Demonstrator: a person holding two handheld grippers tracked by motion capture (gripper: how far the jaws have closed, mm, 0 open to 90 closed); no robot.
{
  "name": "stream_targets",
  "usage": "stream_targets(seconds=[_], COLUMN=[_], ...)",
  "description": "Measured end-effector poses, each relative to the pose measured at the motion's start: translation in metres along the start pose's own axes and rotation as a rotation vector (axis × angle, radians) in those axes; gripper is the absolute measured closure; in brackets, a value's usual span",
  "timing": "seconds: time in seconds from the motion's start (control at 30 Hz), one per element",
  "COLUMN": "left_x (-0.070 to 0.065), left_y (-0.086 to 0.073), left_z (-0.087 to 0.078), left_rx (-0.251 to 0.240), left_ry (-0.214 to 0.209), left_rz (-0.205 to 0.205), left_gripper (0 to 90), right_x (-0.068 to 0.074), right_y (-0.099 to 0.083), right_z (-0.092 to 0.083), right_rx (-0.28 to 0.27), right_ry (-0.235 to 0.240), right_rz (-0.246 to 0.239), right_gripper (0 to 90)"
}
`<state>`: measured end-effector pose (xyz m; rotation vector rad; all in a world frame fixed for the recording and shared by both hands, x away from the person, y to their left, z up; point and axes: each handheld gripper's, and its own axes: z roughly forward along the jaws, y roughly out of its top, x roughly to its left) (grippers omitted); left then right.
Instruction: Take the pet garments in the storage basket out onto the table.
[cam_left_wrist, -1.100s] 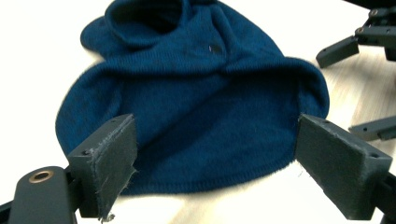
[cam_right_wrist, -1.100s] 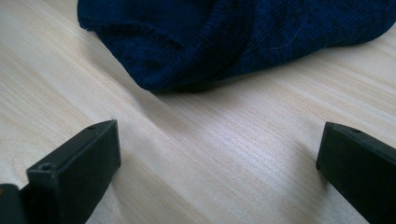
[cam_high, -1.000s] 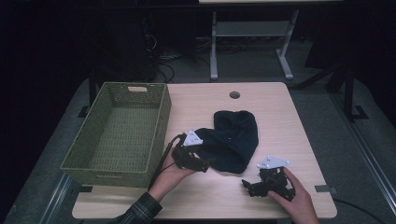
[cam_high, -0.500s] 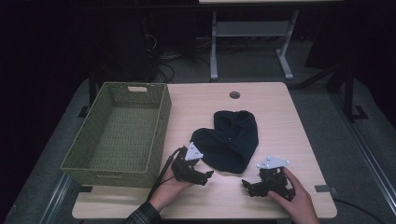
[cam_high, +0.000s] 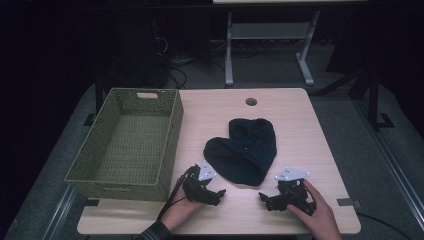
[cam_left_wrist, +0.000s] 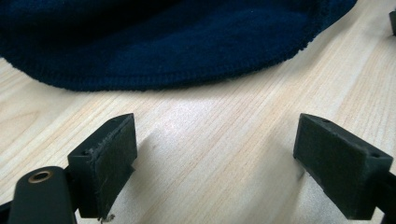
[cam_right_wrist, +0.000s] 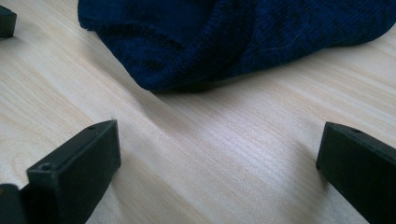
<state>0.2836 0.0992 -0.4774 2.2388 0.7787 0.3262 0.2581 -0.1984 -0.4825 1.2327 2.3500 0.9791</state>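
A dark navy knitted beanie (cam_high: 243, 151) lies flat on the worktop (cam_high: 300, 125), its long axis running from the far right down toward the near left, with the broad hemmed end nearest the person. Both grippers rest on the wood just short of that near edge, and neither touches the cloth.

The left gripper (cam_high: 216, 193) sits at the beanie's near-left side with its jaws spread wide and nothing between them; in the left gripper view the hem (cam_left_wrist: 187, 77) curves straight ahead of the jaws, close by. The right gripper (cam_high: 265, 200) also stands wide open and empty, slightly farther back, and in its own view a folded corner of the beanie (cam_right_wrist: 177, 74) lies ahead and a little to the left.

The left gripper looks the nearer of the 2 (by a small margin), so a short forward reach along the worktop should meet the hem first. The green wicker basket (cam_high: 170, 125) stands to the left, apart from the beanie.
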Motion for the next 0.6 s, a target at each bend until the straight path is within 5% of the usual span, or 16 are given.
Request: stream_targets(seconds=[0.6], left_x=[0.0041], left_y=[-0.0034], left_z=[-0.0027], left_rx=[-0.005], left_ry=[-0.026], left_rz=[0.021], left_gripper=[12.7], right_x=[-0.0003], right_y=[0.0000], right_z=[0.0002], right_rx=[-0.003], right_ry=[-0.001], right_rz=[-0.005], right_gripper=[0.0])
